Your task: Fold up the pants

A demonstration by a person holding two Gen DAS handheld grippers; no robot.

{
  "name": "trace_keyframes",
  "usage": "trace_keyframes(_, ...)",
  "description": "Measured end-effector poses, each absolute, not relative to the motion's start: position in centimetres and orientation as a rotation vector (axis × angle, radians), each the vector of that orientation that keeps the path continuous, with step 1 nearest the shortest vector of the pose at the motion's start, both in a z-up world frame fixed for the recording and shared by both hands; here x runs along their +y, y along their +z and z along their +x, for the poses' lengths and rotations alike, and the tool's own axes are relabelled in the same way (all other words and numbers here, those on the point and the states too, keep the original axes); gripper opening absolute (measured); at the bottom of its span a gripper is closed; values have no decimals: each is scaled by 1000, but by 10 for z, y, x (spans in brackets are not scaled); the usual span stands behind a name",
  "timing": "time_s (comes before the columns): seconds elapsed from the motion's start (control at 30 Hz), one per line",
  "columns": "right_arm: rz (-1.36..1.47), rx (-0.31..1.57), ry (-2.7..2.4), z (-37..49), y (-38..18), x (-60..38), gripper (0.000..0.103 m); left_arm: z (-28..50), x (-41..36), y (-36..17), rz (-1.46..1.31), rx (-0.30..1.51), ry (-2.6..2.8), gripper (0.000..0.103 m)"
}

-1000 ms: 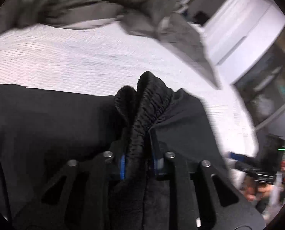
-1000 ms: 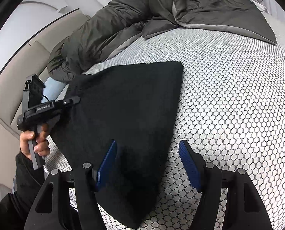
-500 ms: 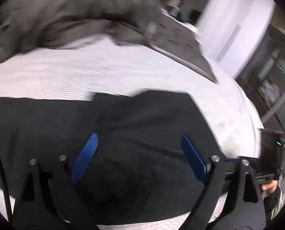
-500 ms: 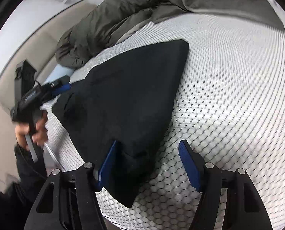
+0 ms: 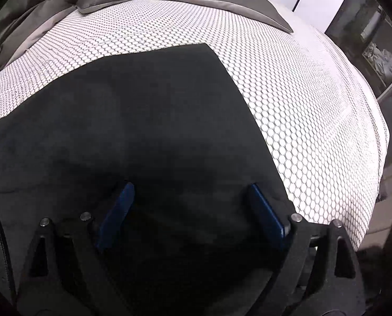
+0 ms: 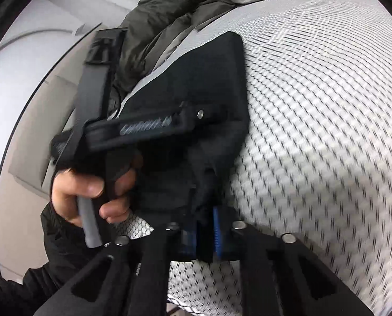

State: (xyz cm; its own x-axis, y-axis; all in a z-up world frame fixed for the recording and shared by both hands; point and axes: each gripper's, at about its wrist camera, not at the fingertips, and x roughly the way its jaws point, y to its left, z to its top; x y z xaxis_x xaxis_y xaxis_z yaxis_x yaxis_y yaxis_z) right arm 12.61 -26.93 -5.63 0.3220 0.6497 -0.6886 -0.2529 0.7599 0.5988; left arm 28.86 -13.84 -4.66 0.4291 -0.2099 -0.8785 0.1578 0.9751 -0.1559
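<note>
The black pants (image 5: 148,131) lie folded flat on the white honeycomb-patterned bed (image 5: 301,92). My left gripper (image 5: 190,210) hovers open just over the near part of the pants, its blue pads spread wide with nothing between them. In the right wrist view my right gripper (image 6: 204,231) is shut on the near edge of the pants (image 6: 209,84), lifting a bunched fold. The left gripper also shows in the right wrist view (image 6: 148,126), held by a hand over the pants.
A grey-green duvet (image 5: 64,5) is heaped along the far side of the bed; it also shows in the right wrist view (image 6: 169,18). The bed's right edge (image 5: 380,158) drops off towards dark shelving. A beige headboard (image 6: 32,137) stands at the left.
My left gripper let go of the waistband, opened and now hovers over the flat pants. My right gripper went from open to shut on the pants' near edge.
</note>
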Motion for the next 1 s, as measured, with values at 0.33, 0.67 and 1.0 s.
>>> trace_keyframes(0.33, 388, 1125, 673, 79, -47, -275, 10, 256, -136, -26, -40, 1037, -210, 86)
trace_keyframes(0.67, 385, 1003, 481, 142, -27, -308, 45, 175, -177, -44, 239, 943, -322, 89)
trace_keyframes(1.0, 253, 1083, 469, 239, -54, -245, 33, 150, -151, -68, 206, 920, -367, 93)
